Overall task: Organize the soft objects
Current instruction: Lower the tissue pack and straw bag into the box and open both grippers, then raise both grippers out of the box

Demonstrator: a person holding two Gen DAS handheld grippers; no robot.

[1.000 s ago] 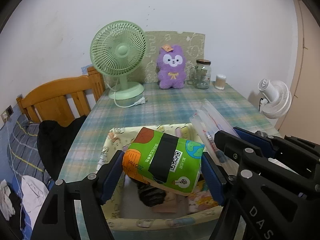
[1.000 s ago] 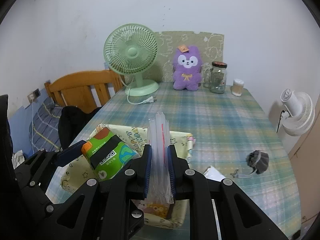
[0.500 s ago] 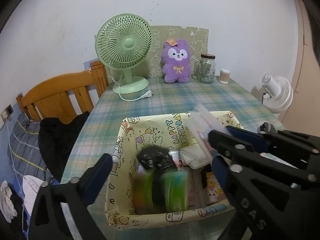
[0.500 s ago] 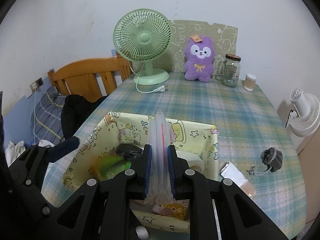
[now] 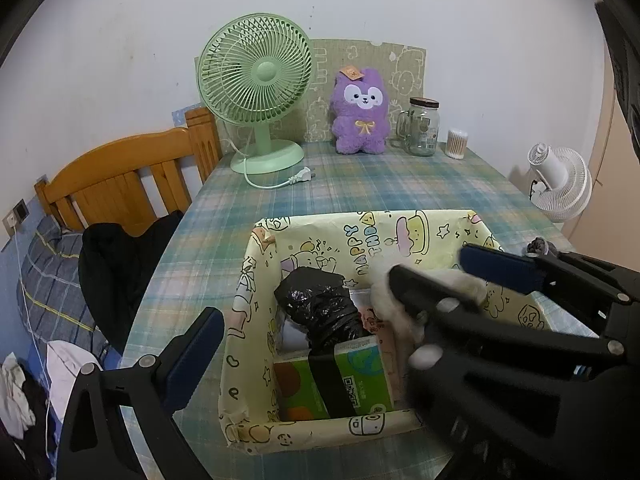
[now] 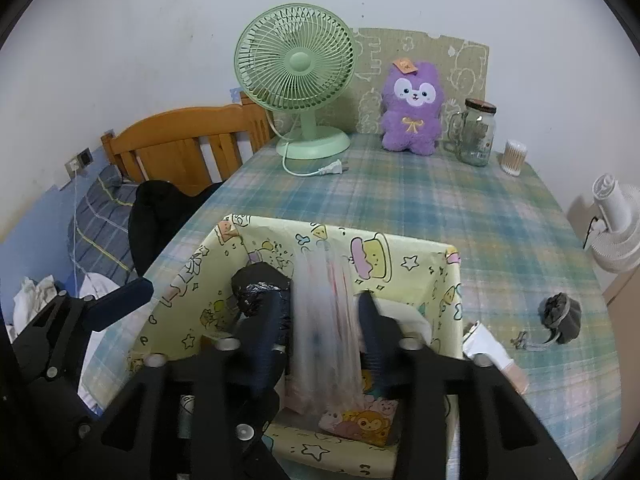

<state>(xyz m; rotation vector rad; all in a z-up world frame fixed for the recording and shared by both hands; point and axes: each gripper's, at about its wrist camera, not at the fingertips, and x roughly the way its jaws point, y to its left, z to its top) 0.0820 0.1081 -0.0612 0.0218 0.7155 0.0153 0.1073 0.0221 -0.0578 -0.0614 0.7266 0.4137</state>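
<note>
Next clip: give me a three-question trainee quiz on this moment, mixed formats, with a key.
1. True or false: the green tissue pack lies inside the yellow box.
2. Multiple choice: what stands between the fingers of the right gripper? A) clear plastic bags B) a glass jar C) a plug
3. Fill in: the left gripper holds ____.

Key:
1. True; it lies near the front wall, beside a black bag roll.
2. A; the jaws are opening and the bags stand upright in the box, apart from the pads.
3. Nothing; its jaws are wide open over the box.
</note>
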